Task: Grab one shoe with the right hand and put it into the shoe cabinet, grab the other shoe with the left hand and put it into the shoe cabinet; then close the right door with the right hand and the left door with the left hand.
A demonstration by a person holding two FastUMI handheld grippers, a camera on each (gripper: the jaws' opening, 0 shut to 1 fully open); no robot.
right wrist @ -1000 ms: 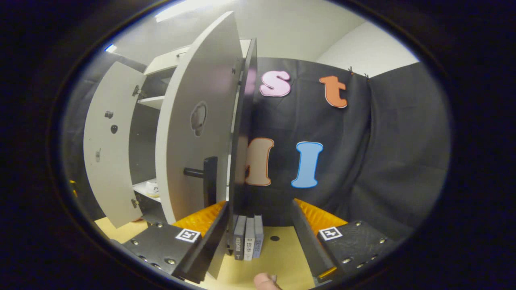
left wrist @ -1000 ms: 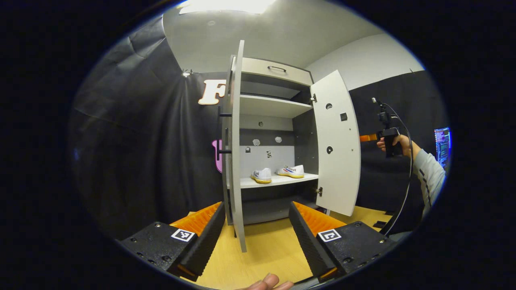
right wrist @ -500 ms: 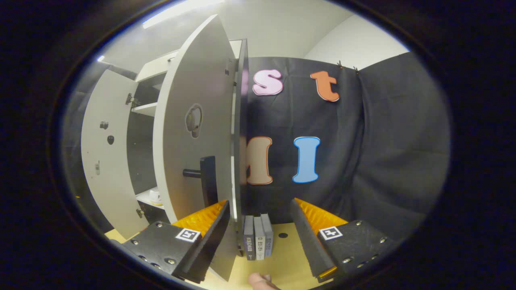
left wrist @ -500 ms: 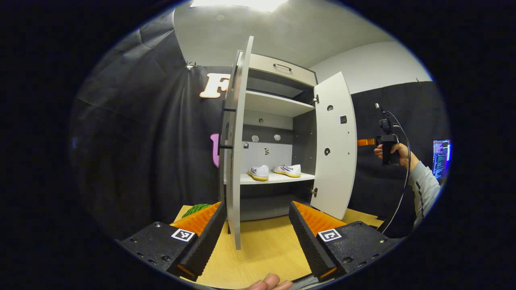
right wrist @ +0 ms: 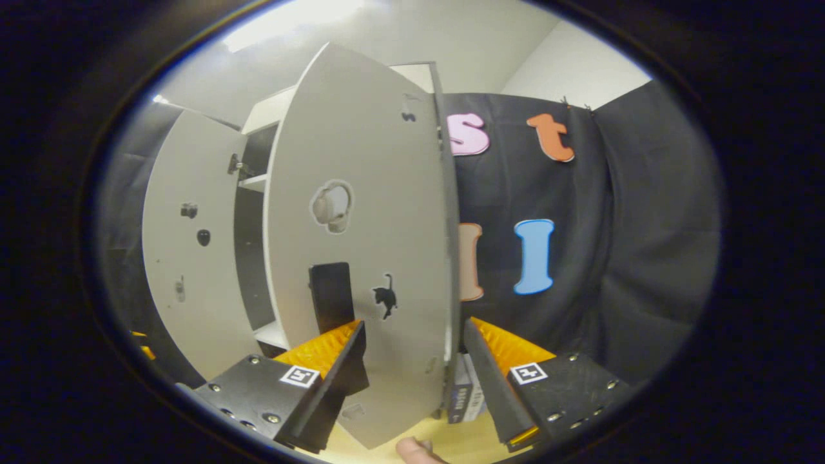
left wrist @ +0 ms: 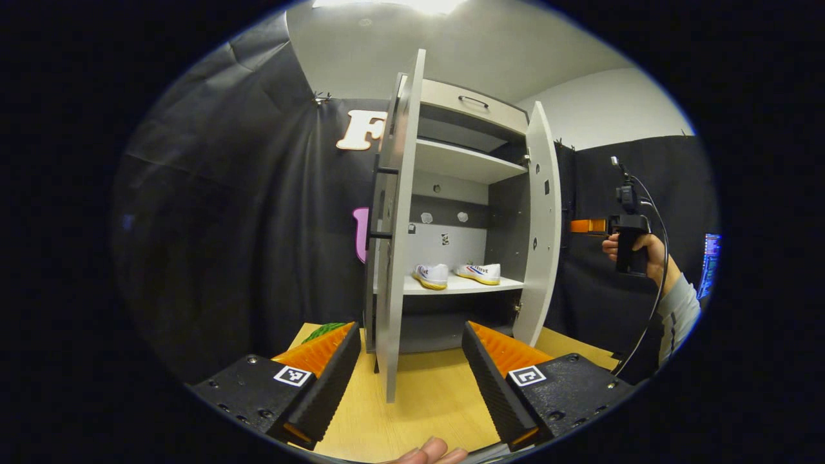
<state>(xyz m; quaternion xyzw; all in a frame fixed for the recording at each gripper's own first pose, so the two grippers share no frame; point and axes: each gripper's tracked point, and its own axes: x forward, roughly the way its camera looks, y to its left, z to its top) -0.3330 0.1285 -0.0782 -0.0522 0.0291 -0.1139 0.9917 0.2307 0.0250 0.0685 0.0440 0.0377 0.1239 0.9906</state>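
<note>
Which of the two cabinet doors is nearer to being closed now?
Neither is shut; in the left gripper view, the right door has swung further in than the left door.

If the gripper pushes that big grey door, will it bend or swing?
The right door looks like a flat, rigid board, so it probably won't bend. It hangs on hinges on the cabinet, so a push from the right gripper should swing it easily, likely without tipping the cabinet.

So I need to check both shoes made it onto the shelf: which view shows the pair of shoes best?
The left gripper view: the pair of shoes sits side by side on the cabinet's lower shelf, framed by the two open doors. In the right gripper view, the right door covers that shelf, so the shoes are hidden.
</note>
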